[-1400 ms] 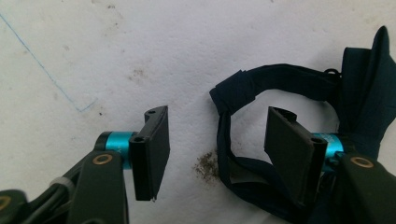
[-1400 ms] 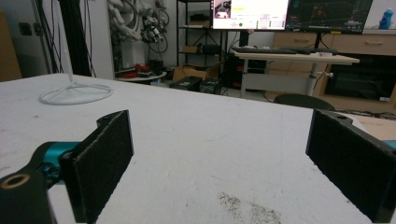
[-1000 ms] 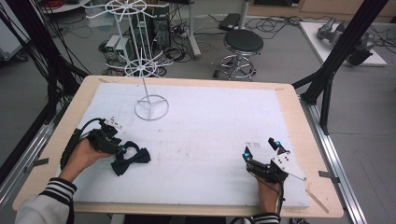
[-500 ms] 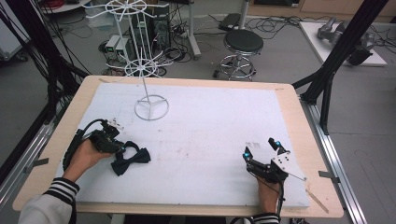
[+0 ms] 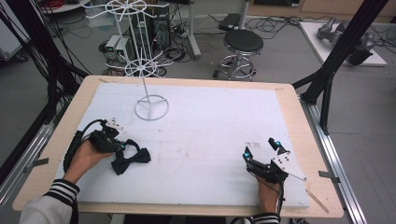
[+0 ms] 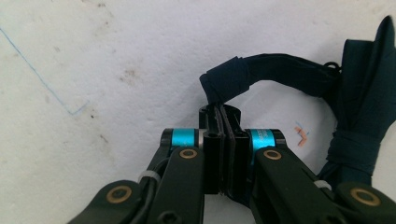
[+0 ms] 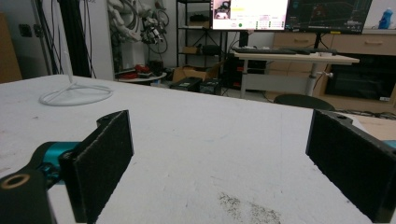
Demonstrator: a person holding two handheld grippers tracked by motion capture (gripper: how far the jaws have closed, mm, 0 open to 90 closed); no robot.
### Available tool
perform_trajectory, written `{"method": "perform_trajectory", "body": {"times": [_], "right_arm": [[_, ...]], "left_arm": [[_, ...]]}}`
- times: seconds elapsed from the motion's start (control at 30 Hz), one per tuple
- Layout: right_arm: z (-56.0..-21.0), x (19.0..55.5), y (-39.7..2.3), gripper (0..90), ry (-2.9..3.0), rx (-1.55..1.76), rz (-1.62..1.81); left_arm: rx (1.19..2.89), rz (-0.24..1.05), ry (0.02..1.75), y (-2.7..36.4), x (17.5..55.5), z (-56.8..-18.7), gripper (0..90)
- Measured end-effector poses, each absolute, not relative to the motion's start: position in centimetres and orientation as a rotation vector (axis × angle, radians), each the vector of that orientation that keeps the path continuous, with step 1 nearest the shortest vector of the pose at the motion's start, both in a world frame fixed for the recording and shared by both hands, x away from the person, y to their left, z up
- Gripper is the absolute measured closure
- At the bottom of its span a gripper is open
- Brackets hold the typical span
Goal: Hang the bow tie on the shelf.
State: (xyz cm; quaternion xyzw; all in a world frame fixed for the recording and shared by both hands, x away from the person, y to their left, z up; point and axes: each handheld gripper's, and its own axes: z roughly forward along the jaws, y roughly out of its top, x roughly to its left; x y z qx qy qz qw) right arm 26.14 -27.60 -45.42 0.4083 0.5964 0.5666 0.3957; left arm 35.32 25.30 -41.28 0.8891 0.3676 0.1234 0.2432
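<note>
A dark navy bow tie point(image 5: 130, 159) lies on the white table mat point(image 5: 210, 121) at the near left. My left gripper point(image 5: 122, 146) is shut on the tie's strap point(image 6: 261, 74), which arches from the closed jaws to the bow point(image 6: 364, 112) at the right of the left gripper view. A white wire display stand point(image 5: 148, 70) rises from a ring base at the back left; its base ring point(image 7: 77, 95) also appears far off in the right gripper view. Resting on the mat at the near right, my right gripper point(image 5: 261, 148) is open, with nothing between its pads point(image 7: 100, 161).
The mat covers a wooden table point(image 5: 299, 116). Black frame posts point(image 5: 341, 51) stand at the right and left sides. A round stool point(image 5: 243, 44), cables and boxes are on the floor beyond the far edge.
</note>
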Motion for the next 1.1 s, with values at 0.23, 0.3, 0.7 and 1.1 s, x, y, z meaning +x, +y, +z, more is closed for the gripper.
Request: {"method": "perform_trajectory", "body": {"times": [0.23,0.3,0.7,1.1], "right_arm": [[-45.4,26.1,-27.6,6.5,1.511,1.033,1.435],[-45.4,26.1,-27.6,6.5,1.512,1.033,1.435],[-45.4,26.1,-27.6,6.5,1.512,1.035,1.434],[-45.4,26.1,-27.5,6.5,1.511,1.035,1.433]], "left_arm": [[2.364,0.378,0.961,25.3,35.0,-40.6,87.6],[2.346,0.398,0.949,25.3,34.9,-40.4,87.7],[2.172,0.542,0.857,25.5,34.0,-38.6,87.9],[1.965,0.629,0.801,25.5,33.4,-36.7,88.2]]}}
